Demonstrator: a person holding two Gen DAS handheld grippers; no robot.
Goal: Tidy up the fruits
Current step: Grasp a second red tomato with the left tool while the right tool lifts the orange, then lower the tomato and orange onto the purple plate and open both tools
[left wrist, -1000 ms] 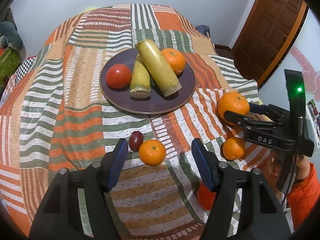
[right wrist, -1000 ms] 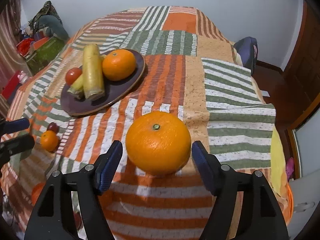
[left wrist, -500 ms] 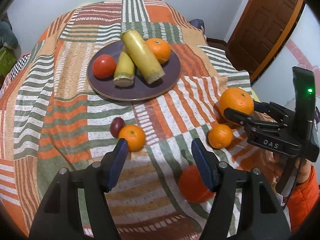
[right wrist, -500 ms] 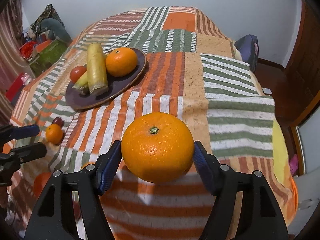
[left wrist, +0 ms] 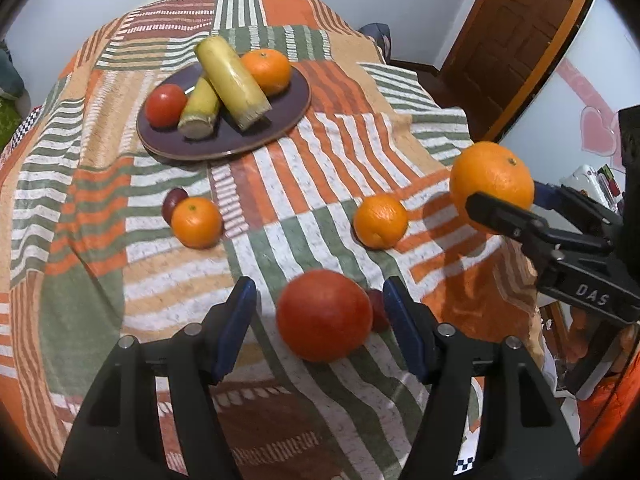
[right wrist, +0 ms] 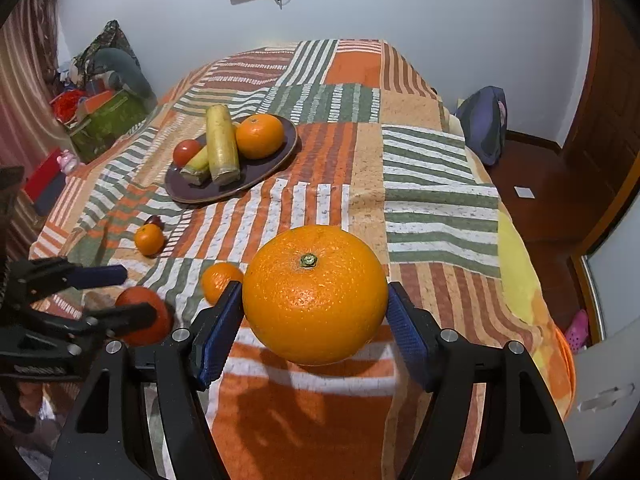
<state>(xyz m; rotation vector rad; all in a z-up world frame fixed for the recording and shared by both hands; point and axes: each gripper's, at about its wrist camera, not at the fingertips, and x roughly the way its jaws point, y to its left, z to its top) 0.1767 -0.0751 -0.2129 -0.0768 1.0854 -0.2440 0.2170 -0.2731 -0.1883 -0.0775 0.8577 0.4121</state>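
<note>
My right gripper (right wrist: 314, 296) is shut on a large orange (right wrist: 316, 300), which hangs above the striped cloth; the left wrist view shows that large orange (left wrist: 492, 182) at the right. My left gripper (left wrist: 320, 320) is open and straddles a red tomato (left wrist: 324, 314) lying on the cloth, with neither pad touching it. A small dark plum (left wrist: 378, 308) sits just behind the tomato. Further back, a dark plate (left wrist: 296, 112) holds a tomato, two yellow-green stalk pieces and an orange.
Two loose oranges (left wrist: 196, 222) (left wrist: 380, 222) lie on the cloth, the left one beside another plum (left wrist: 174, 204). The cloth falls away at the right edge toward a wooden door (left wrist: 516, 40). A blue backpack (right wrist: 484, 124) and bags (right wrist: 108, 120) flank the bed.
My left gripper has moved across the cloth from the small orange until the tomato lies between its fingers. My right gripper has closed on the large orange and lifted it.
</note>
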